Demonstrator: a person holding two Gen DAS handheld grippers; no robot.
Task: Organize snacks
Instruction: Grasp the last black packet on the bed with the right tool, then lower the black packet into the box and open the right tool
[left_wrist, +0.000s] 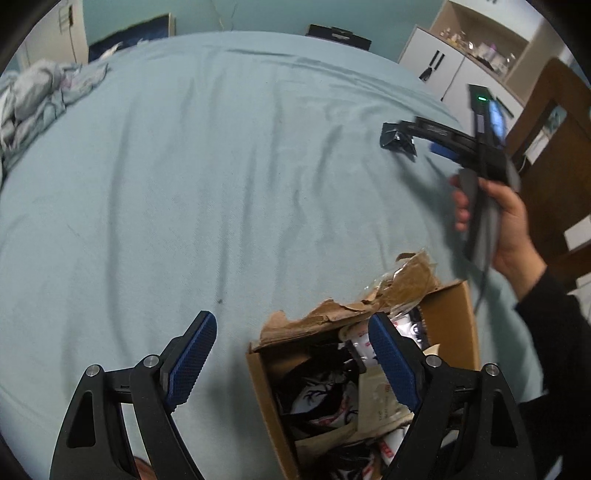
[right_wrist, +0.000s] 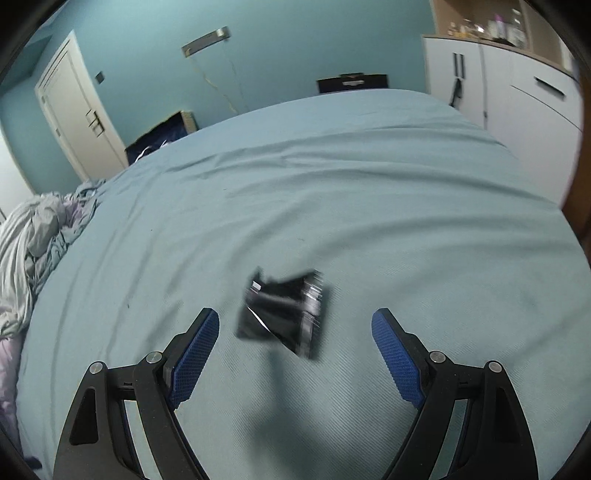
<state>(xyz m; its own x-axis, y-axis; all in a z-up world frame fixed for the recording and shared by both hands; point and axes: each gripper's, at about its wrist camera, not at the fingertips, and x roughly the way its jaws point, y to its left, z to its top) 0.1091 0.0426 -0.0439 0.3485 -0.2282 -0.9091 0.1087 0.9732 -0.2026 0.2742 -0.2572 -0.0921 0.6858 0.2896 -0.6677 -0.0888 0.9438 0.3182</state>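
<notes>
A: On the bed (right_wrist: 369, 206), 1 dark snack packet (right_wrist: 282, 314) lies on the pale blue sheet, well apart from the cardboard box (left_wrist: 448, 325) it presumably belongs with. It is too blurred to read any label.

B: And the box itself?

A: Near the bed's edge, top flaps torn open, crowded with black, white and red packets (left_wrist: 325, 402) and a tan pouch or 2. Nothing is laid out in rows or groups anywhere I can see.

B: So the sorting has barely begun?

A: That's my reading: 1 packet out, the bulk in the box.

B: The grippers?

A: The left gripper (left_wrist: 291, 363) hangs over the box's open top with its jaws spread wide and nothing between the pads. The right gripper (right_wrist: 295, 358) is just as wide and empty; from its own camera the dark packet sits just ahead of the fingertips, not touched. In the left view the person's hand (left_wrist: 506, 221) holds that tool just beside the packet.

B: What's left, then?

A: Most of it, I'd judge: emptying the box and grouping the packets by kind on the sheet.
</notes>
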